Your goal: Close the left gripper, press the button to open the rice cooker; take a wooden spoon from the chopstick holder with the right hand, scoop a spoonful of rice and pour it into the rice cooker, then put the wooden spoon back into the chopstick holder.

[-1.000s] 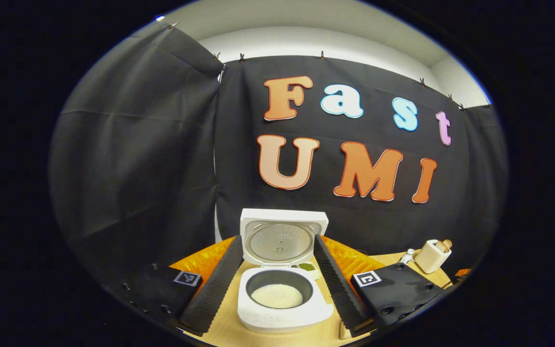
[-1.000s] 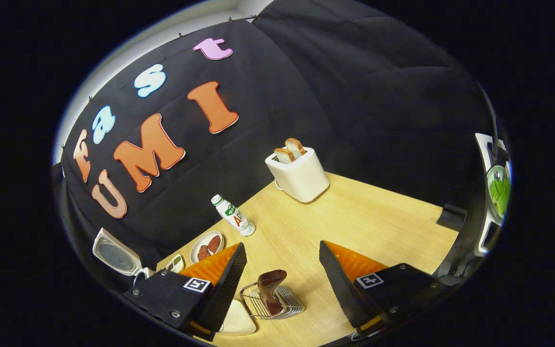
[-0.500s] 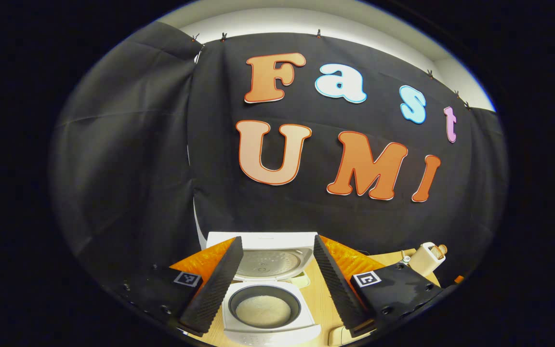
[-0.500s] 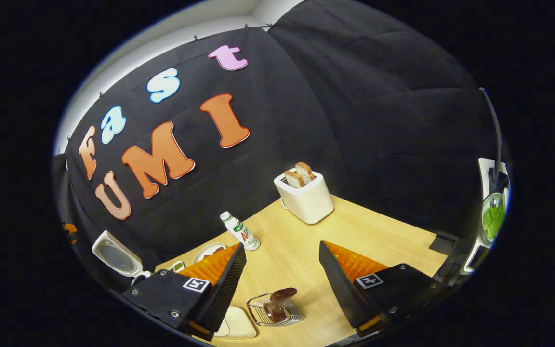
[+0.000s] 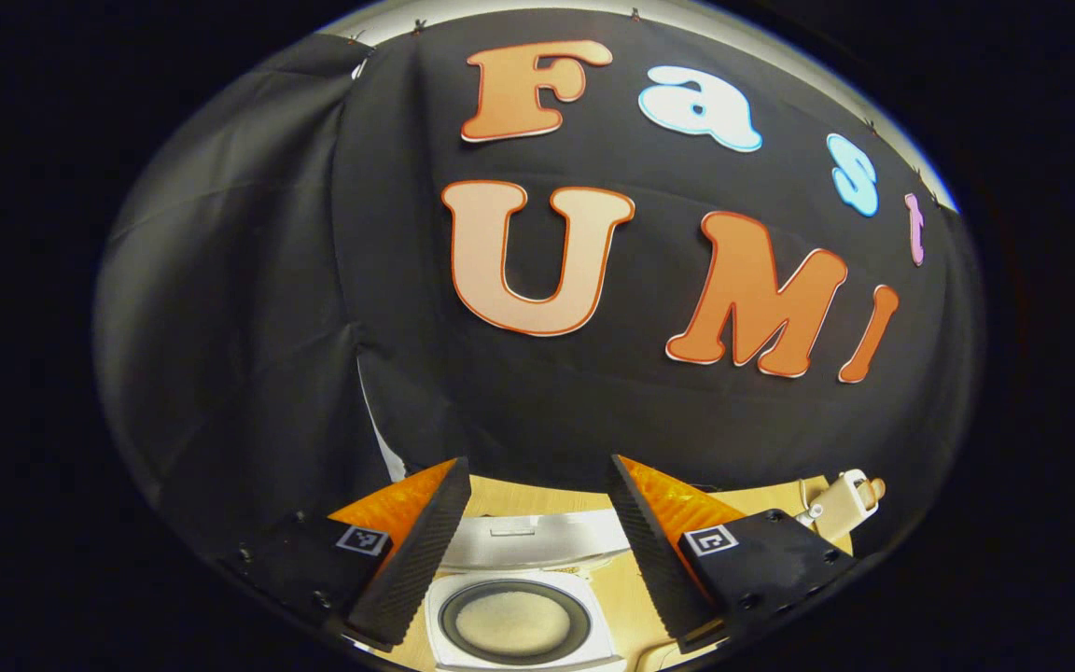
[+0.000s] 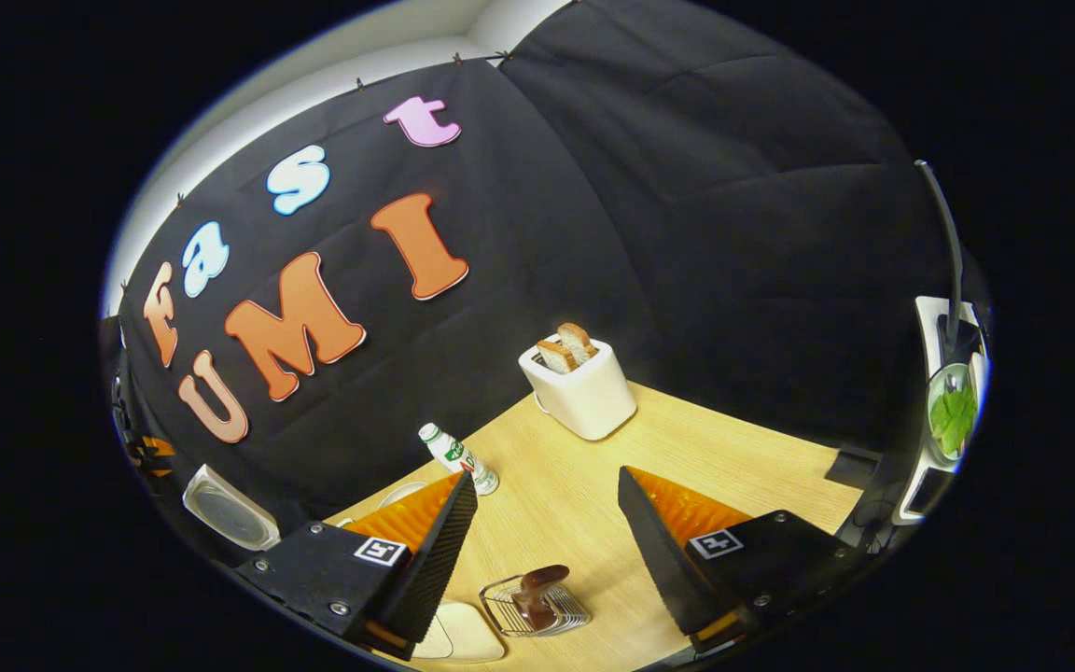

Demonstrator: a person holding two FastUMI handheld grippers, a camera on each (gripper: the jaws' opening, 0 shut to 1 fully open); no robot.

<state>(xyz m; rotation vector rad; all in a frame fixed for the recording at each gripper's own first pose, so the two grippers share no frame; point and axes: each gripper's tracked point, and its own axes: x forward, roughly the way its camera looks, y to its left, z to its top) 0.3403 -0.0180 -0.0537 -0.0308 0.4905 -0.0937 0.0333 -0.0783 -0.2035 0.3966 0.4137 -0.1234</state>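
In the left gripper view the white rice cooker [image 5: 593,635] lies right below me, its lid [image 5: 537,539] standing open and white rice in the dark inner pot [image 5: 514,623]. My left gripper [image 5: 537,465] hangs open above it, holding nothing. In the right gripper view a wire chopstick holder [image 6: 564,616] stands on the wooden table [image 6: 733,467], with the brown wooden spoon [image 6: 537,586] upright in it. My right gripper [image 6: 547,478] is open above the holder and touches nothing. The cooker's open lid [image 6: 230,509] shows far left.
A white toaster [image 6: 579,392] with two bread slices stands at the back, a small bottle [image 6: 458,455] left of it. A cream dish [image 6: 463,639] lies beside the holder. A bowl of greens [image 6: 953,415] is at the far right. The toaster [image 5: 841,504] also appears right of the cooker.
The left gripper has moved forward over the cooker, which slid down to the bottom of its view. The right gripper shifted slightly; the holder stays low between its open fingers.
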